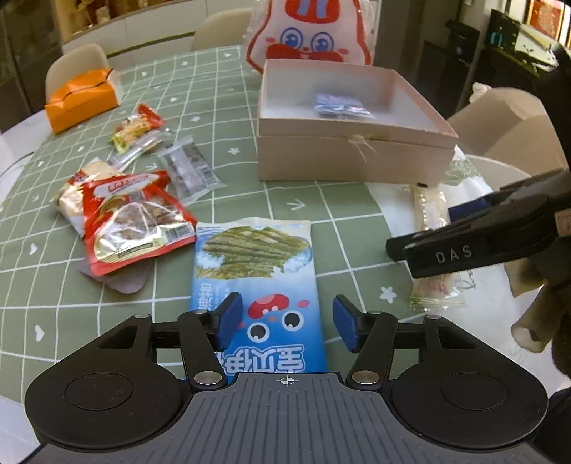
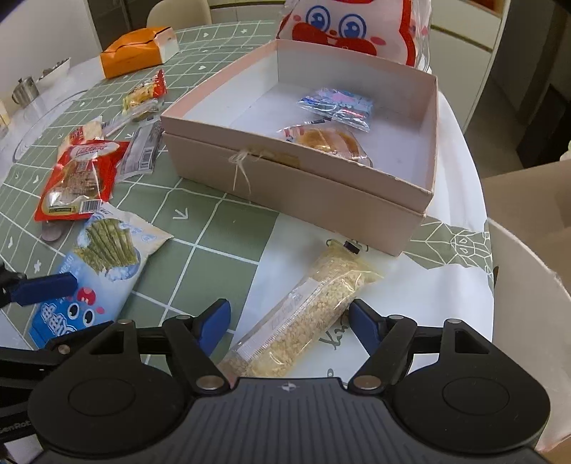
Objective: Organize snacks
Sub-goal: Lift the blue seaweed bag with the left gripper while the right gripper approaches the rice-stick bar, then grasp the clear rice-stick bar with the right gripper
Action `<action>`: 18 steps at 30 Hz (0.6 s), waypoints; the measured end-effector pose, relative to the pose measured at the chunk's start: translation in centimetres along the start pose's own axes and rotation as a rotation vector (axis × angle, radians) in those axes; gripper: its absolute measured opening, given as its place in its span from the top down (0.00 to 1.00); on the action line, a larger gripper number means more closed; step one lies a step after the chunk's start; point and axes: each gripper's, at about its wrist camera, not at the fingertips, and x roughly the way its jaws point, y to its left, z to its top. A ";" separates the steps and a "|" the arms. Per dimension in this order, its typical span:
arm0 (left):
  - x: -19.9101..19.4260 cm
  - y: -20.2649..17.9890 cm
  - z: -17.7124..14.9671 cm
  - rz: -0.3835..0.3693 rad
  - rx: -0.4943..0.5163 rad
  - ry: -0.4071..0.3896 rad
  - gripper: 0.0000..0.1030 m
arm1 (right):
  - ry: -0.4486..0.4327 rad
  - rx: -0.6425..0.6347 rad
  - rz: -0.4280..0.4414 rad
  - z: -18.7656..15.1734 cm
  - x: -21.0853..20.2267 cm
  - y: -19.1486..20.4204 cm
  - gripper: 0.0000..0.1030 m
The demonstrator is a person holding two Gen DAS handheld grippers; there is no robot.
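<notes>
- Your left gripper (image 1: pixel 287 321) stands with its blue pads apart on either side of the blue seaweed-snack packet (image 1: pixel 258 282); the packet lies flat on the table between them and neither pad presses on it.
- Your right gripper (image 2: pixel 289 324) is spread wide over the long clear packet of pale yellow grains (image 2: pixel 303 314), which lies on the table at a slant between the pads, with a gap on both sides. It grips nothing.
- In the right wrist view, one blue finger of your left gripper sits over the seaweed packet's lower end.
- Just left of the seaweed packet sits a red foil packet (image 1: pixel 137 221), resting on other wrappers; a coin (image 2: pixel 53 235) peeks out from under it.
- Farther along lie a clear packet with a barcode (image 1: pixel 191 169) and a small red and yellow packet (image 1: pixel 137 128).
- The open pink box (image 2: pixel 357 207) stands beyond both grippers, near the grain packet's far end. Inside lie a shiny blue wrapper (image 2: pixel 335 107) and a wrapped round bun (image 2: pixel 328 141).
- Behind the box stands a white and red cartoon-face bag (image 1: pixel 310 34).
- An orange box (image 1: pixel 82 100) sits at the table's far left.
- A green grid-pattern tablecloth (image 1: pixel 228 107) covers most of the table.
</notes>
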 end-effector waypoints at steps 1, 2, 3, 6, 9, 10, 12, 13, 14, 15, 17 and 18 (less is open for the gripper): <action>-0.1 0.3 0.0 0.002 -0.012 -0.004 0.43 | -0.006 0.001 -0.002 -0.1 0.0 -0.1 0.27; 0.0 0.6 0.1 0.021 -0.022 -0.007 0.43 | -0.011 0.003 -0.005 -0.2 0.0 -0.1 0.27; 0.1 1.0 0.1 0.045 -0.028 -0.008 0.43 | -0.016 0.006 -0.010 -0.3 0.0 -0.1 0.26; 0.4 2.4 0.4 0.044 -0.064 -0.016 0.43 | -0.027 0.025 -0.028 -0.6 -0.1 -0.3 0.20; 0.7 3.3 0.7 0.016 -0.076 -0.025 0.43 | -0.041 0.050 -0.044 -1.1 -0.1 -0.6 0.16; 0.8 3.5 0.7 0.009 -0.075 -0.031 0.43 | -0.047 0.056 -0.049 -1.2 -0.1 -0.6 0.15; 1.0 3.8 0.9 -0.005 -0.073 -0.040 0.43 | -0.056 0.067 -0.057 -1.4 -0.1 -0.7 0.13; 1.1 4.1 1.0 -0.011 -0.076 -0.043 0.43 | -0.057 0.074 -0.062 -1.5 -0.1 -0.7 0.12; 1.3 4.4 1.2 -0.015 -0.082 -0.044 0.43 | -0.058 0.081 -0.065 -1.5 0.0 -0.7 0.11; 1.3 4.6 1.4 -0.012 -0.089 -0.045 0.44 | -0.057 0.087 -0.070 -1.6 0.0 -0.8 0.09; 1.5 4.8 1.7 0.001 -0.089 -0.041 0.46 | -0.056 0.098 -0.076 -1.6 0.1 -0.9 0.06; 1.6 4.9 1.8 0.001 -0.085 -0.039 0.45 | -0.056 0.099 -0.077 -1.5 0.2 -0.9 0.06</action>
